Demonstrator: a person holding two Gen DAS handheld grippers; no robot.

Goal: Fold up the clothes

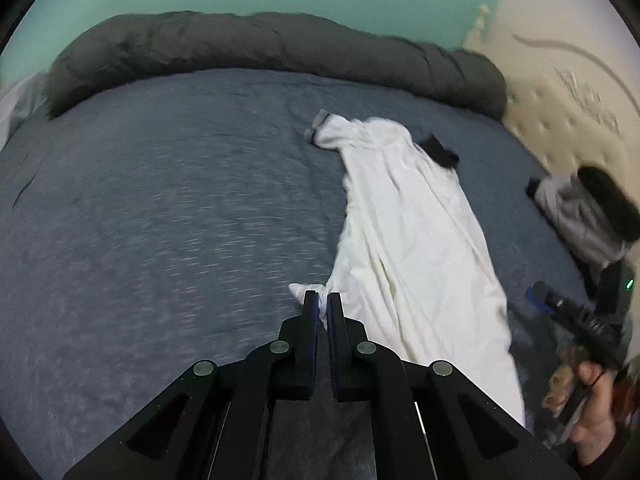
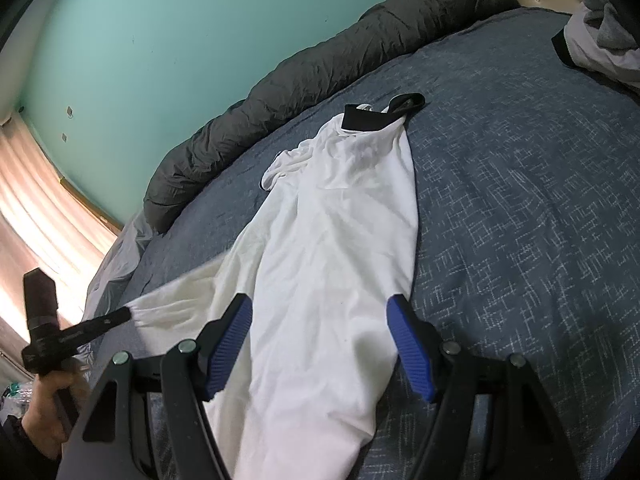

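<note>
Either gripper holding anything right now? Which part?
Left gripper is shut on the white shirt, pinching a side edge of the fabric. Right gripper is open above the shirt, holding nothing.

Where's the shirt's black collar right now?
Right wrist view: the black collar sits at the white shirt's far end, near the rolled grey duvet.

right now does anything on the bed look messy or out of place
The white shirt lies crumpled rather than flat, one sleeve bunched near the black collar. The left gripper pinches its corner; the right gripper hangs open. More clothes sit heaped by the headboard.
</note>
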